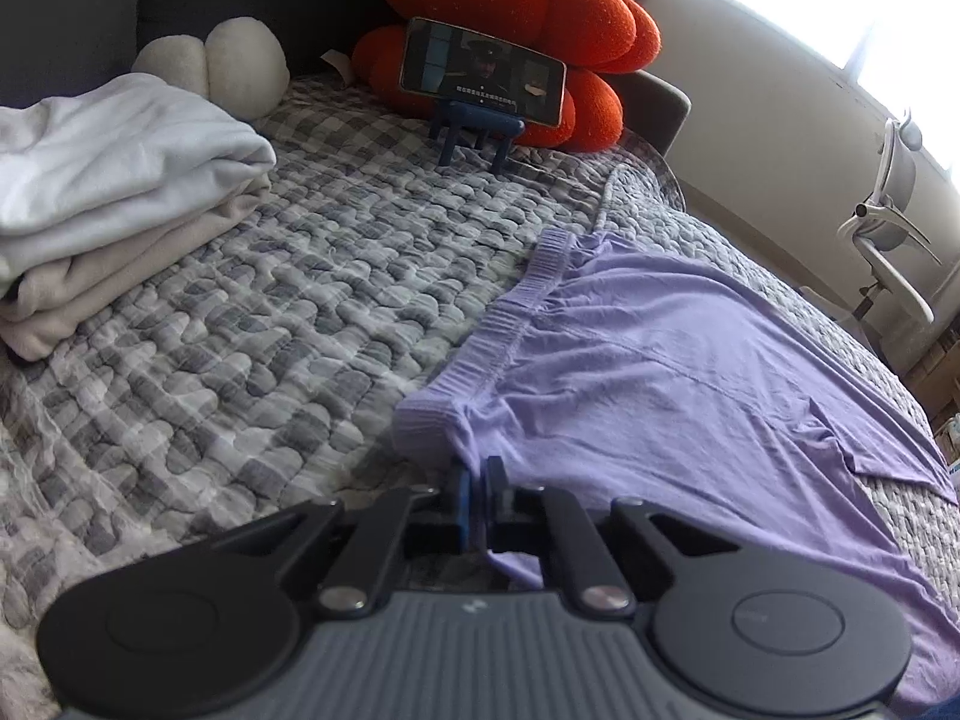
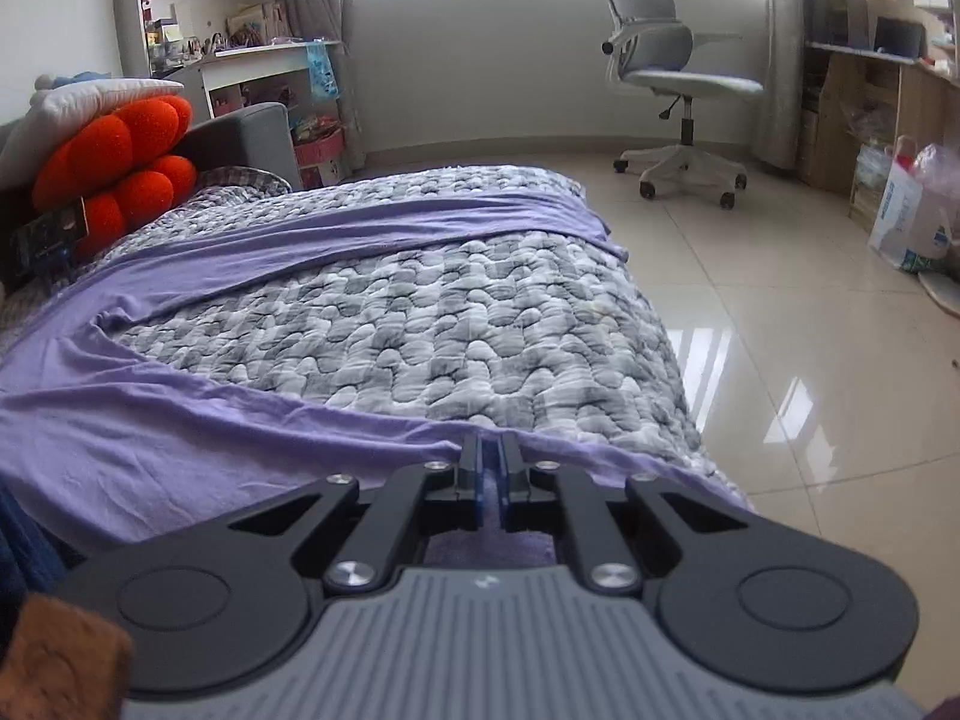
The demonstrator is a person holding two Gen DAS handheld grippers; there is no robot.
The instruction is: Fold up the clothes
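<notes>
Lilac trousers lie spread on the quilted grey checked bed cover, their ribbed waistband toward the cushions. My left gripper is shut on the near corner of that waistband, with lilac cloth pinched between its blue pads. In the right wrist view the two trouser legs fan out across the bed toward its far edge. On the edge of the nearer leg my right gripper is shut, purple fabric showing between its fingers.
A stack of folded white and beige clothes sits at the left. A phone on a blue stand leans on orange cushions. Beyond the bed's right edge are tiled floor, an office chair and shelves.
</notes>
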